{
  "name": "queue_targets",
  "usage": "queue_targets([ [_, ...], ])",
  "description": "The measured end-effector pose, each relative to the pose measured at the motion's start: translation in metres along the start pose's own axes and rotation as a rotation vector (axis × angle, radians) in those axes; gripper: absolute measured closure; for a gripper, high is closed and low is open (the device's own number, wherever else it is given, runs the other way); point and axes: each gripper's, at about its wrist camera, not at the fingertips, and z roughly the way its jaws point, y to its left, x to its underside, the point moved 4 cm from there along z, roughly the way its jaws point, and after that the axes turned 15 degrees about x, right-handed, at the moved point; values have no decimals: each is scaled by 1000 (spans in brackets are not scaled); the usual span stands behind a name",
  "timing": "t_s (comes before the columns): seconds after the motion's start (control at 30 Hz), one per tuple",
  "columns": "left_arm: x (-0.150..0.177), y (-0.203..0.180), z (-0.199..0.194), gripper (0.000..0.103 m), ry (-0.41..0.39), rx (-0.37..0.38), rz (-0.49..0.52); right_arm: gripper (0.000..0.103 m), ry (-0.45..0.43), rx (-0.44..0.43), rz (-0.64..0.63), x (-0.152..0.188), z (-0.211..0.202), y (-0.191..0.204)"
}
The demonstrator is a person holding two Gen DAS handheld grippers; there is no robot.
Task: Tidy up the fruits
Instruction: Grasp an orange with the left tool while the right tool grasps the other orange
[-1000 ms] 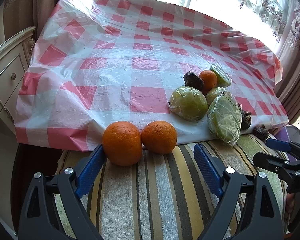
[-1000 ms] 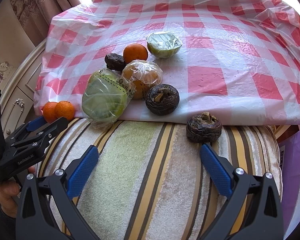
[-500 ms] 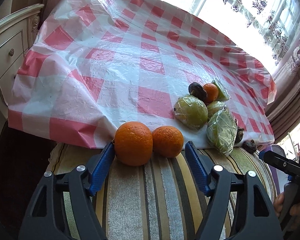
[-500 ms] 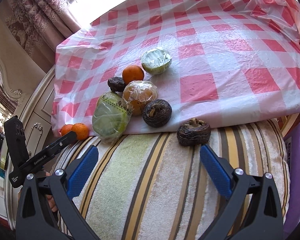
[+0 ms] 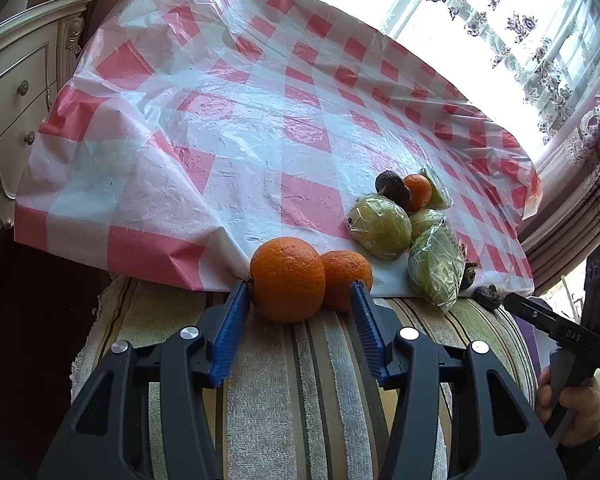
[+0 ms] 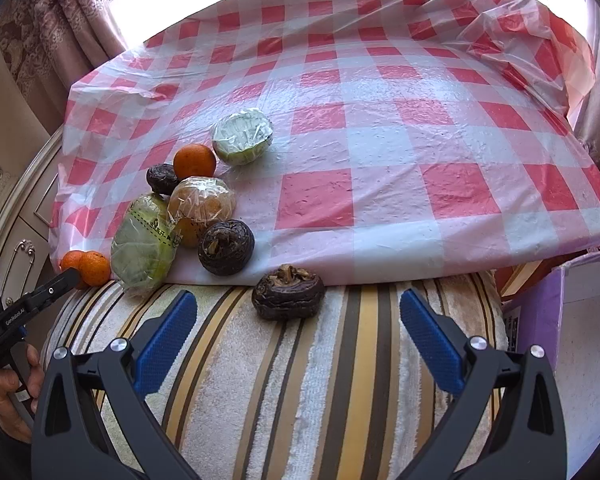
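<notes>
Left wrist view: two oranges lay side by side on a striped towel (image 5: pixel 332 380), just at the near edge of a red-and-white checked plastic cloth (image 5: pixel 236 128).
Large orange (image 5: pixel 287 279): the nearer and left one, touching the small orange (image 5: pixel 348 278) on its right.
Left gripper (image 5: pixel 300 296): jaws were closing around both oranges; the left blue pad (image 5: pixel 233 330) met the large orange's side, the right pad (image 5: pixel 367 326) lay against the small orange's front, and a firm squeeze could not be confirmed.
Fruit cluster: further right on the cloth, a wrapped green fruit (image 5: pixel 379 227), a bagged green fruit (image 5: pixel 436 266) leaning over the cloth's edge, a small orange fruit (image 5: pixel 418 191) and a dark wrinkled fruit (image 5: pixel 394 189), all touching or nearly so.
Right wrist view: a dark wrinkled fruit on the towel (image 6: pixel 288 292) sat at the cloth's edge, apart from the cluster.
Right gripper (image 6: pixel 298 320): jaws stood wide, nothing between the pads; the dark fruit lay just ahead of them.
Cluster from this side: a second dark fruit (image 6: pixel 226 253), a wrapped orange-yellow fruit (image 6: pixel 201 208) and a wrapped pale green fruit (image 6: pixel 242 141) set slightly farther back.
Surroundings: a cream drawer cabinet (image 5: pixel 16 92) to the left, patterned curtains (image 6: pixel 60 28), a purple box (image 6: pixel 540 312) at the right.
Person: a hand (image 5: pixel 570 406) held the right gripper's grip.
</notes>
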Motion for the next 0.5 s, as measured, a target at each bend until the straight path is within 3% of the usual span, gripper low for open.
queue_targets([
  [0.13, 1, 1, 1, 67, 6, 19, -12, 6, 13, 6, -53, -2, 6, 11],
  [0.3, 2, 4, 1, 68, 4, 25, -34, 6, 6, 14, -55, -2, 5, 13],
  [0.4, 2, 3, 2, 68, 4, 22, -24, 6, -54, 37, -82, -6, -10, 22],
  [0.5, 2, 2, 2, 69, 2, 19, -18, 6, -130, 16, -216, -8, -32, 61],
])
